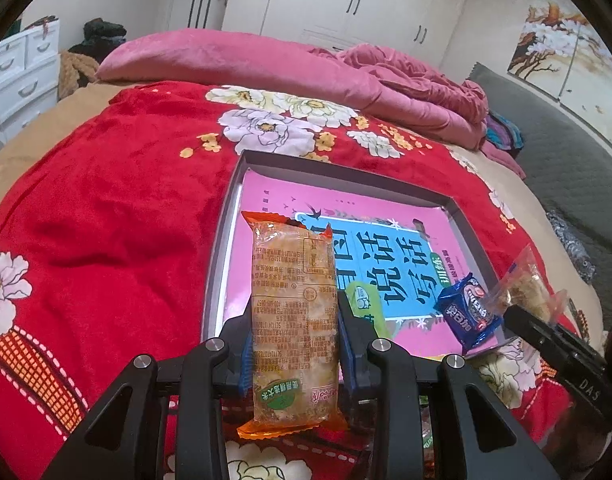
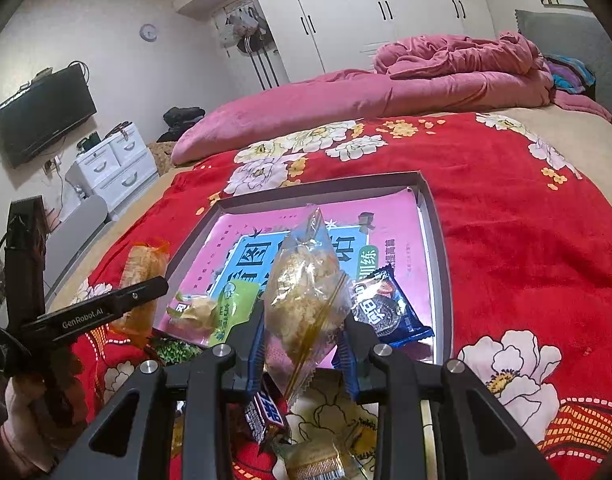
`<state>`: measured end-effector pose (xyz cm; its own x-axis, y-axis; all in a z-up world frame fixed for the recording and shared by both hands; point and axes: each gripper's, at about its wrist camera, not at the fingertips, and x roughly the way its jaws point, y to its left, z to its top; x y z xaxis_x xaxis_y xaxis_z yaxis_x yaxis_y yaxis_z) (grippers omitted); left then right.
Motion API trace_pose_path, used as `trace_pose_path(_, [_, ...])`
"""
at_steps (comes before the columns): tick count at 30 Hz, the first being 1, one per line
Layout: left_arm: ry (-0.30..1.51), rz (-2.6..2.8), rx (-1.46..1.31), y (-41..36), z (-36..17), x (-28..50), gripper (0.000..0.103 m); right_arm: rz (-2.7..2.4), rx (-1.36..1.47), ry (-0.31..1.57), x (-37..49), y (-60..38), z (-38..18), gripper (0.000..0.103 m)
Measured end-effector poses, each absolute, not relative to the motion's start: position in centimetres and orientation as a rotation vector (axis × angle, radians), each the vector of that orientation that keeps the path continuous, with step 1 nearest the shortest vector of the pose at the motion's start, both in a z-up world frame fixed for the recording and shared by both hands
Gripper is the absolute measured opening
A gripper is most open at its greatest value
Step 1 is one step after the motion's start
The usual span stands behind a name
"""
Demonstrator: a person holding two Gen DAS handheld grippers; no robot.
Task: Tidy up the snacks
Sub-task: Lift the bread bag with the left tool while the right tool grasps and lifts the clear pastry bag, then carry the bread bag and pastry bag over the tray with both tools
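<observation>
While my left fingers [image 1: 294,344] clamp the orange rice-cracker pack [image 1: 292,312], my right fingers [image 2: 306,344] pinch a clear snack bag [image 2: 306,300]; the tray [image 1: 230,216] lies just beyond both, on the bed.

A plush red floral cloth blanket [image 1: 118,216] carries a matt grey metal tray [image 1: 222,248]; the long orange-ended snack wrapper [image 1: 294,312] is glossy clear plastic.

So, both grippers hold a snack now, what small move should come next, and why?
Probably carry the left gripper forward and lower its orange-ended snack pack into the tray. The pack is clamped between the fingers and hangs near the tray's near edge, where the pink floor beyond lies bare; the blue packet and green packet already lie inside.
</observation>
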<state>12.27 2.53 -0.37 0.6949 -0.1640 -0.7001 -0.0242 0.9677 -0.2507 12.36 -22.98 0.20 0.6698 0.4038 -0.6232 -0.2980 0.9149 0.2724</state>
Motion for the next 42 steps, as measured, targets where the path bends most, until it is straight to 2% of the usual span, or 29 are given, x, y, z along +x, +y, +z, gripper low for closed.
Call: trace_pose_path(42, [0.850,-0.083,-0.225,1.8,-2.0,14.5,0.034,0.422,0.131,0.795,15.2,-20.4,-1.5,0.032])
